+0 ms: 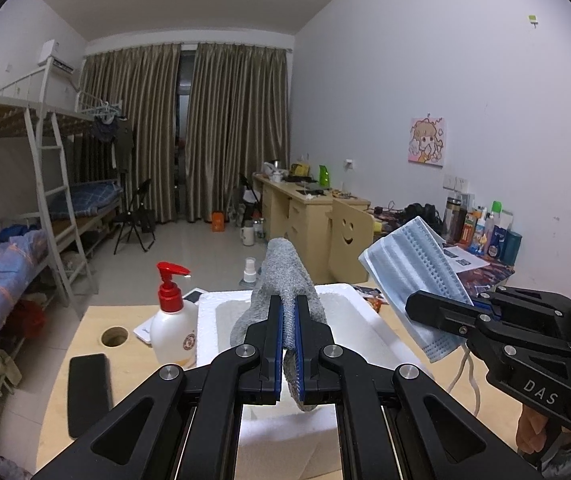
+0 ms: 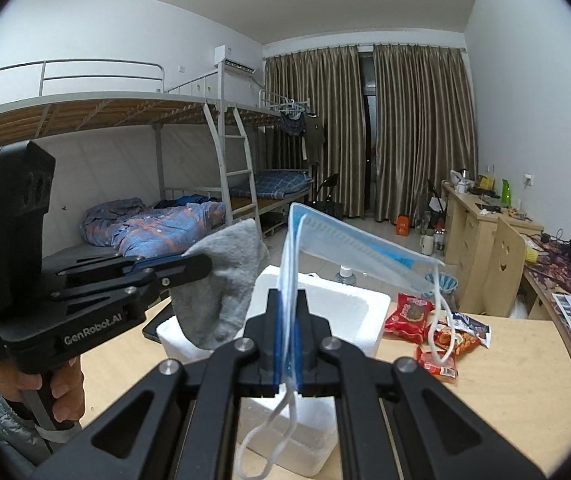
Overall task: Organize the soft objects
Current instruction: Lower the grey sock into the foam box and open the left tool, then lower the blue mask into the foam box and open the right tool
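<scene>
My left gripper (image 1: 289, 304) is shut on a grey sock (image 1: 283, 276) and holds it above a white foam box (image 1: 209, 320). My right gripper (image 2: 288, 300) is shut on a blue face mask (image 2: 349, 240), held up above the same foam box (image 2: 349, 304); the mask's white ear loops (image 2: 441, 320) hang down. In the left wrist view the right gripper (image 1: 413, 308) with the mask (image 1: 413, 264) is at the right of the box. In the right wrist view the left gripper (image 2: 201, 264) with the sock (image 2: 225, 280) is at the left.
A white pump bottle with a red top (image 1: 171, 320), a black phone (image 1: 87, 392) and a round hole (image 1: 114, 336) are on the wooden table left of the box. Red snack packets (image 2: 425, 324) lie on the table right of the box. Desks and a bunk bed stand behind.
</scene>
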The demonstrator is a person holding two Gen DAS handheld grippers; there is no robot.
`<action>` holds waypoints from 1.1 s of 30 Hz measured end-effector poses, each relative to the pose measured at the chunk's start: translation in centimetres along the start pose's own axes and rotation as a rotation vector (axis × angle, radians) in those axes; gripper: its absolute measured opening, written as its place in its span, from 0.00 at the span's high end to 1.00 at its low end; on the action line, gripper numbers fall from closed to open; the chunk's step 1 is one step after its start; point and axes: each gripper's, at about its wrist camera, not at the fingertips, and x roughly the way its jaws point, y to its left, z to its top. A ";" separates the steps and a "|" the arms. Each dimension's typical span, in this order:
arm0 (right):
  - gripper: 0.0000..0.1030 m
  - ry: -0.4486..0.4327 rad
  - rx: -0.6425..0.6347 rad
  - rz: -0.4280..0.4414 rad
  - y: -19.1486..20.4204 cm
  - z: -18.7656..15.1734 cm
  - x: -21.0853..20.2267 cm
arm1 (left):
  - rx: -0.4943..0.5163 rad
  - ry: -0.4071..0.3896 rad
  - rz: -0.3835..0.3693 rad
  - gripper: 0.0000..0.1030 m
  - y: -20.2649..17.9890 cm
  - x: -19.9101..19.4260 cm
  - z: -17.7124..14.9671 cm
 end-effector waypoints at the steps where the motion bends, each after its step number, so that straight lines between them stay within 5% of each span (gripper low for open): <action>1: 0.93 0.002 0.000 -0.001 -0.1 0.1 0.2 | 0.000 0.003 -0.003 0.95 0.0 0.3 0.1; 10: 0.93 0.012 0.014 -0.010 -1.1 0.2 1.1 | 0.010 0.037 -0.032 0.91 -0.2 3.5 -0.1; 12: 0.93 0.013 0.018 -0.014 -1.2 0.2 1.3 | 0.013 0.040 -0.032 0.74 -0.2 3.9 -0.1; 14: 0.93 0.013 0.021 -0.017 -1.3 0.2 1.3 | 0.018 0.041 -0.009 0.18 -0.2 3.9 -0.2; 16: 0.93 0.014 0.023 -0.020 -1.3 0.2 1.4 | 0.017 0.036 0.014 0.03 0.0 4.0 -0.3; 19: 0.93 0.014 0.025 -0.024 -1.2 0.3 1.5 | -0.005 -0.035 0.049 0.03 0.8 3.0 -0.3; 33: 0.93 0.009 0.017 -0.038 -0.9 0.4 1.2 | -0.017 -0.024 0.089 0.03 1.6 2.4 -0.3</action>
